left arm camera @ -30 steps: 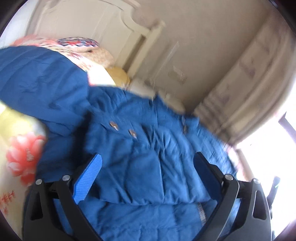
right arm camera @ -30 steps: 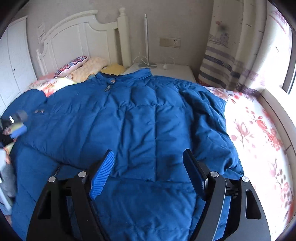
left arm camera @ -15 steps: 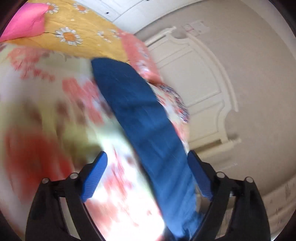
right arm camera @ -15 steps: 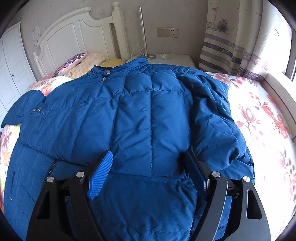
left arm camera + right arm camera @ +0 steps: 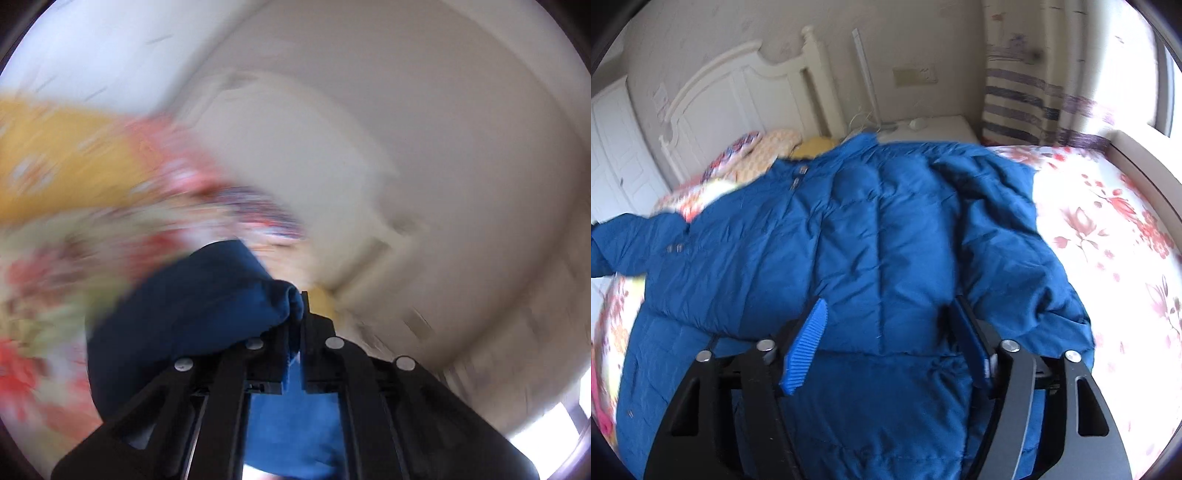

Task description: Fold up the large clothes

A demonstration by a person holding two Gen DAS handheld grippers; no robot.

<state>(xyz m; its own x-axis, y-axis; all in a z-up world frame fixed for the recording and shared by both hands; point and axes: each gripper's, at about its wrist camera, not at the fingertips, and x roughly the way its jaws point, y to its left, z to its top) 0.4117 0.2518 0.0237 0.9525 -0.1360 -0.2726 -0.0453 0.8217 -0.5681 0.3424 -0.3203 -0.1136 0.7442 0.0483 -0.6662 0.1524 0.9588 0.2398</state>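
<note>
A large blue padded jacket (image 5: 871, 229) lies spread front-down on the bed, collar toward the headboard. Its left sleeve (image 5: 624, 236) stretches off to the left edge. In the blurred left wrist view my left gripper (image 5: 301, 306) is shut on the blue sleeve end (image 5: 207, 295), which bunches out to the left of the fingers. My right gripper (image 5: 886, 332) hovers low over the jacket's lower back. Its jaws are closing, with jacket fabric lying between the blue pads (image 5: 805, 347), and I see no firm pinch.
A floral bedsheet (image 5: 1108, 221) shows to the right of the jacket. A white headboard (image 5: 738, 85), pillows (image 5: 768, 147) and a nightstand (image 5: 934, 125) stand at the back. A striped curtain (image 5: 1027, 92) and a window ledge (image 5: 1145, 162) bound the right side.
My left gripper went from open over the jacket to shut on the sleeve and swung upward fast. My right gripper's jaws narrowed and it edged in over the jacket.
</note>
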